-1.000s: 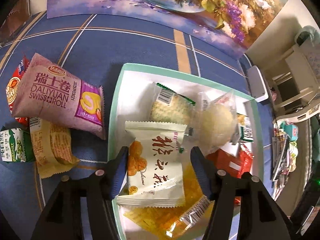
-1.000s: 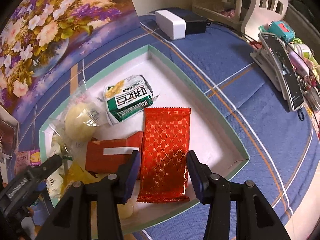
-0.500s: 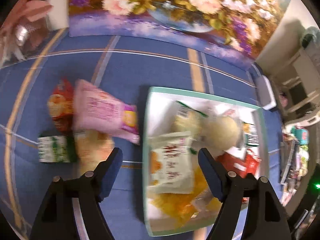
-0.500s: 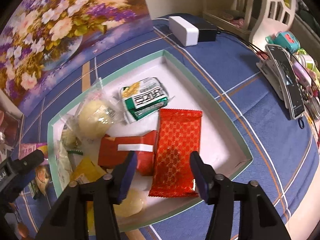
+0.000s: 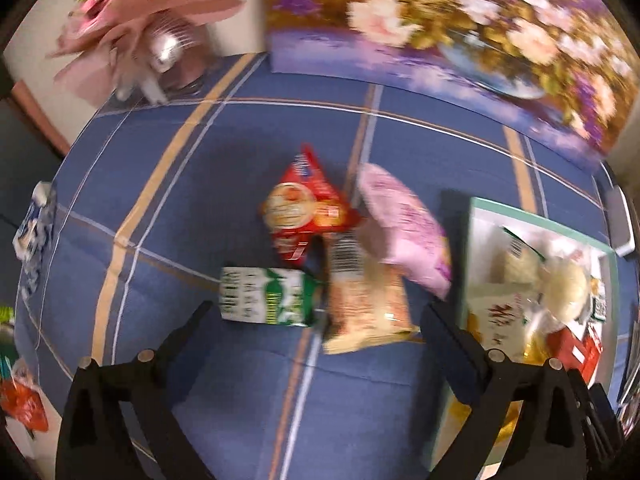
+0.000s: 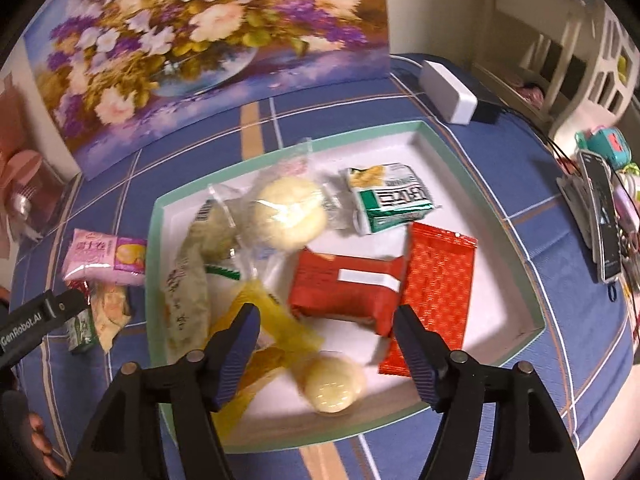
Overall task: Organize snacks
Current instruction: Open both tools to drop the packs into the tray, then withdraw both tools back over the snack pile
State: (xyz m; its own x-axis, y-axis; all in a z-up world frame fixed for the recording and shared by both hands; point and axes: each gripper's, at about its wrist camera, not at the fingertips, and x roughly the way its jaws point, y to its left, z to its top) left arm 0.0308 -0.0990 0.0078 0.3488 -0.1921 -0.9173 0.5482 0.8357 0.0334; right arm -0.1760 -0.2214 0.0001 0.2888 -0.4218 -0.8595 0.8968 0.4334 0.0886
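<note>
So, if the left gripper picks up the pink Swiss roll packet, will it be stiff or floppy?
Probably floppy. The pink Swiss roll packet looks puffed and pillow-like, so it would likely dent and feel light. Its film looks glossy, so it may slip. It partly overlaps the tan snack packet, which might shift. The left gripper is open and empty.

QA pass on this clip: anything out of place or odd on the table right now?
Four snacks lie outside the tray, heaped on the cloth: pink roll pack, red packet, tan pack, green-white pack. In the tray, packets overlap in a loose jumble. No spill or damage shows. Both grippers are open and empty.
</note>
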